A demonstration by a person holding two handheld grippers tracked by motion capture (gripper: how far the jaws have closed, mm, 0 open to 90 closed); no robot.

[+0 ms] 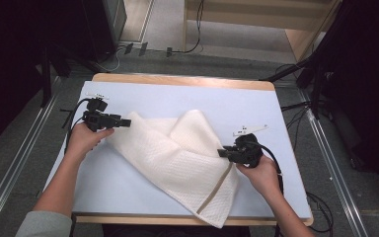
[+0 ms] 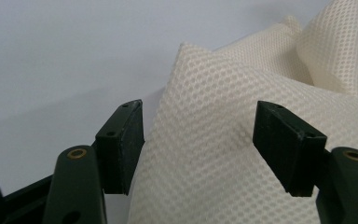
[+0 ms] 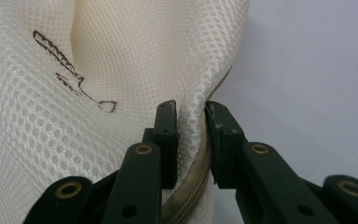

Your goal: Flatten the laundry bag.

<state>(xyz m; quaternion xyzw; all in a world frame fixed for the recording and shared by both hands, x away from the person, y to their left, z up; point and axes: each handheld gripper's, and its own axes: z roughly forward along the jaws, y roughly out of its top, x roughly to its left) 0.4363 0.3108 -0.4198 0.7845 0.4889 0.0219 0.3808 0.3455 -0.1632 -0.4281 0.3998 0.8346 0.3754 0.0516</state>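
You are holding a hand-held gripper in each hand over the pale blue tabletop (image 1: 143, 98), with a cream mesh bag (image 1: 177, 158) lying crumpled between them. The bag is spreading diagonally across the middle of the tabletop, and its near corner is hanging over the front edge.

Your left hand-held gripper (image 1: 123, 121) is sitting at the bag's far-left corner. In the left gripper view its jaws are standing wide apart and released (image 2: 198, 144), with the corner of the mesh lying between and beyond them. The left pad (image 2: 121, 144) is just at the fabric's edge; whether it is touching, you cannot tell from here.

Your right hand-held gripper (image 1: 223, 153) is at the bag's right edge, beside the tan zipper (image 1: 216, 190) that is running down toward the front. In the right gripper view its jaws are clenched on the bag (image 3: 191, 140), pinching a fold of mesh right where the zipper (image 3: 186, 196) is passing between them. A small brown embroidered mark (image 3: 70, 74) is showing on the mesh to the upper left of the jaws.
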